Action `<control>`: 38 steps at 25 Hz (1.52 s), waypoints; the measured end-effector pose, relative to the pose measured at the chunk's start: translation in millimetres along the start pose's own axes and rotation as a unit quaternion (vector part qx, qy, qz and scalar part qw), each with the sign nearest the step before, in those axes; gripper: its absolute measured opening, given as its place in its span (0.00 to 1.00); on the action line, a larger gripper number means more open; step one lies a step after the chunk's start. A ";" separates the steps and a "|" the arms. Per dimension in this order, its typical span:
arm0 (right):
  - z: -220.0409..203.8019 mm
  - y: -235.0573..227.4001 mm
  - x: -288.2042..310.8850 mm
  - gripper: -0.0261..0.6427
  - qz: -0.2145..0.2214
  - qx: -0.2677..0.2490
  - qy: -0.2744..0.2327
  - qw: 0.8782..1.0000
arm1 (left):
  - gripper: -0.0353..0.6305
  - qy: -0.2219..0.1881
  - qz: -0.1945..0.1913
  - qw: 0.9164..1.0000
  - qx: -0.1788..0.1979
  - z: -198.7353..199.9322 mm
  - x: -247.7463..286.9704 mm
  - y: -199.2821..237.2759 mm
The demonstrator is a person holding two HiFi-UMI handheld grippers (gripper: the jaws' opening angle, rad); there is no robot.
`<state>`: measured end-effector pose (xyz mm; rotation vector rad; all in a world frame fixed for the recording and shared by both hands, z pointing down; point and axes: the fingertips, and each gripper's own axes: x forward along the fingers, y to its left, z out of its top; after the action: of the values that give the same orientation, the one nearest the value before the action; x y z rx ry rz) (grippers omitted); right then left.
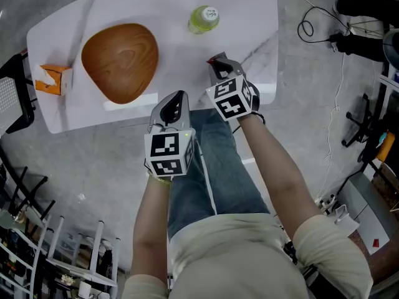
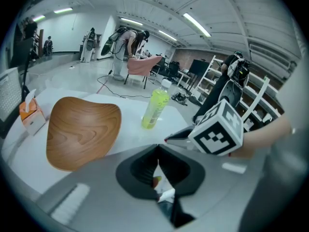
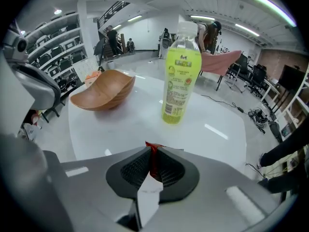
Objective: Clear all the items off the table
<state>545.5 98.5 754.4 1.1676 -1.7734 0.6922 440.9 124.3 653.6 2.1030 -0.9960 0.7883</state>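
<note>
On the white table (image 1: 249,11) a green drink bottle (image 1: 204,18) (image 2: 155,108) (image 3: 181,81) stands upright at the far side. A wooden bowl (image 1: 120,61) (image 2: 82,129) (image 3: 104,93) lies to its left. An orange tissue box (image 1: 53,78) (image 2: 30,114) sits at the table's left end. My right gripper (image 1: 218,61) (image 3: 152,151) is above the near right part of the table, shut on a thin red packet (image 1: 216,58) (image 3: 150,149). My left gripper (image 1: 179,97) (image 2: 157,151) hovers at the near table edge, jaws shut; what shows in the slit behind its pads I cannot tell.
A white strip (image 1: 131,102) lies by the bowl at the near edge. A black chair (image 1: 15,98) stands left of the table. Cables (image 1: 312,23) trail on the floor at the right. A rack (image 1: 37,254) is at the lower left.
</note>
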 end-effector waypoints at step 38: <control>117.9 14.3 -208.8 0.09 0.013 -0.058 -0.091 0.994 | 0.07 -0.052 0.035 0.998 0.006 118.7 -131.2 -38.7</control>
<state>525.6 97.8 514.9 1.1608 -1.9559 0.5033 431.0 105.5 473.7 2.1486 -1.1276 0.7272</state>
